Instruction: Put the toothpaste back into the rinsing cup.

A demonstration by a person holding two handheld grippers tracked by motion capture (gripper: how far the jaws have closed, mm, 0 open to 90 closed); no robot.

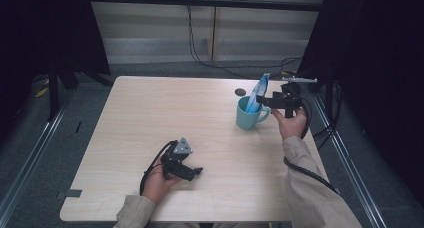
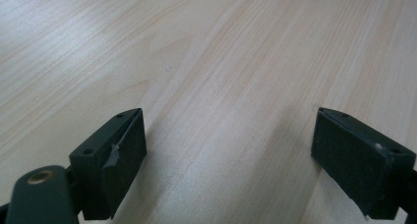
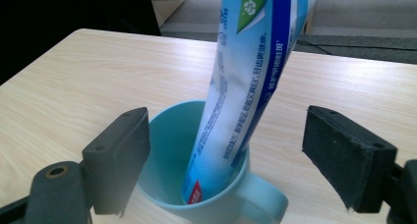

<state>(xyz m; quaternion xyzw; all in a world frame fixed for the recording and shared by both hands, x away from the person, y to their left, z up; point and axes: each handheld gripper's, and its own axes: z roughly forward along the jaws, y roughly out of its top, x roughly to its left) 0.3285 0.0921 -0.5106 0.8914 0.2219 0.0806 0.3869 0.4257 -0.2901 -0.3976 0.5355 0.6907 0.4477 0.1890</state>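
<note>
1. Toothpaste tube (image 3: 241, 91): it stands in the teal mug (image 1: 248, 117), red cap end down at the bottom, body leaning against the rim on the handle side, its flat top end rising well above the mug.
2. The mug sits on the table (image 1: 150, 118) toward your far right, handle pointing at your right hand; a small dark disc (image 1: 240, 92) lies on the table just behind it.
3. Your right gripper (image 1: 263, 101) is up beside the top of the tube, above the mug. In the right gripper view its 2 fingers (image 3: 118, 155) stand wide on either side of the tube, released, touching neither tube nor mug.
4. Your left gripper (image 1: 196, 172) rests low over the near part of the table, well apart from the mug. Its fingers (image 2: 115, 157) are spread wide too, with bare wood between them and nothing grasped.
5. Cables (image 1: 200, 53) run across the floor beyond the far edge of the table.
</note>
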